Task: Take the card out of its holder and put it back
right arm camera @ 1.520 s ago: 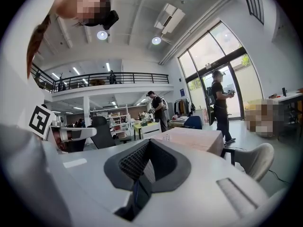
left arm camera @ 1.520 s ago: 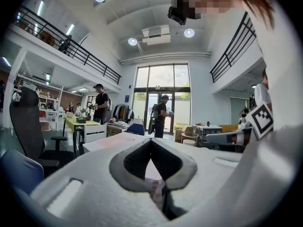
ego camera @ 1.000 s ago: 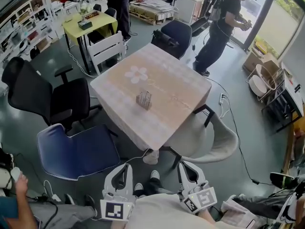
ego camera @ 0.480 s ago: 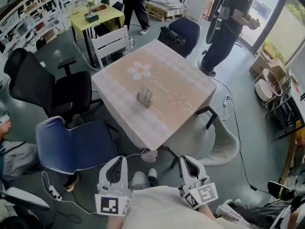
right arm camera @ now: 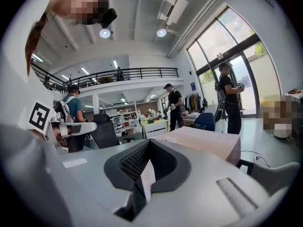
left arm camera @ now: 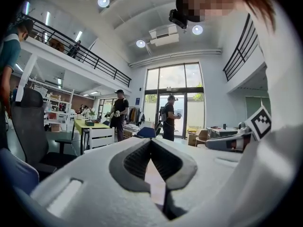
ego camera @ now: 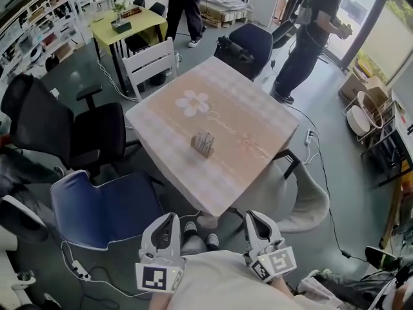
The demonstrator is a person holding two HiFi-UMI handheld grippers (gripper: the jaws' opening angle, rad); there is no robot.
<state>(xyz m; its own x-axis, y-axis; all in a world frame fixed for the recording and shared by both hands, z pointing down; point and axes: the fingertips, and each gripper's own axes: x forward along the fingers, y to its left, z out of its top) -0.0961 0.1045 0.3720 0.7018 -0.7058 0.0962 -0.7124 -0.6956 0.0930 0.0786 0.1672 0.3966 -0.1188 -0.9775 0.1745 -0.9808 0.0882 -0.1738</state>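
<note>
The card holder (ego camera: 203,143), a small clear stand with a card in it, stands upright near the middle of a square table (ego camera: 245,118) covered in a pale pink cloth with a white flower print. Both grippers hang low in front of my body, well short of the table. My left gripper (ego camera: 169,220) is shut and empty; in the left gripper view its jaws (left arm camera: 151,141) meet at the tips. My right gripper (ego camera: 253,217) is also shut with nothing in it, and its own view (right arm camera: 149,142) shows the table (right arm camera: 203,143) ahead. Neither gripper view shows the holder.
Chairs ring the table: a blue one (ego camera: 106,205) and a black office chair (ego camera: 58,124) at the left, a white one (ego camera: 151,63) behind, a pale shell chair (ego camera: 297,196) at the right, a dark one (ego camera: 248,44) at the back. A person (ego camera: 316,24) stands beyond. Cables lie on the floor.
The view has shifted a little, so the table and holder sit slightly lower and further right. Both grippers remain low and shut. A seated person at the lower left has moved.
</note>
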